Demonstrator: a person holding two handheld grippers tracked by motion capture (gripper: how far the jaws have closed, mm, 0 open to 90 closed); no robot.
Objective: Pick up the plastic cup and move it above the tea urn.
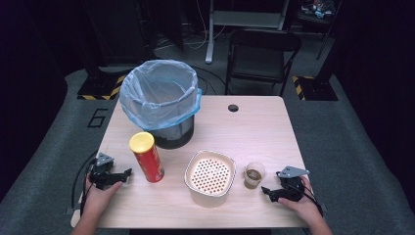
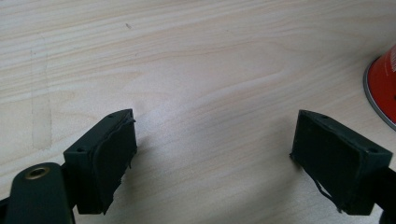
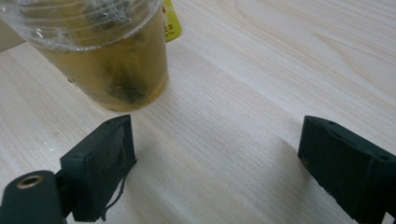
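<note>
A red can point(image 1: 148, 158) with a yellow lid stands upright at the table's left front; its base point(image 2: 383, 84) shows at the right edge of the left gripper view. My left gripper point(image 1: 122, 175) rests open to its left, nothing between its jaws point(image 2: 212, 154). A clear plastic cup point(image 1: 254, 175) of yellowish tea with a teabag point(image 3: 116, 60) stands right of a cream strainer bowl point(image 1: 210, 177). My right gripper point(image 1: 268, 192) sits open just right of the cup, jaws apart over bare wood point(image 3: 215, 158).
A bin point(image 1: 160, 100) lined with a pale blue bag stands at the table's back left. A cable hole point(image 1: 233, 107) sits near the far edge. A folding chair point(image 1: 262, 54) stands behind the table point(image 1: 254, 132).
</note>
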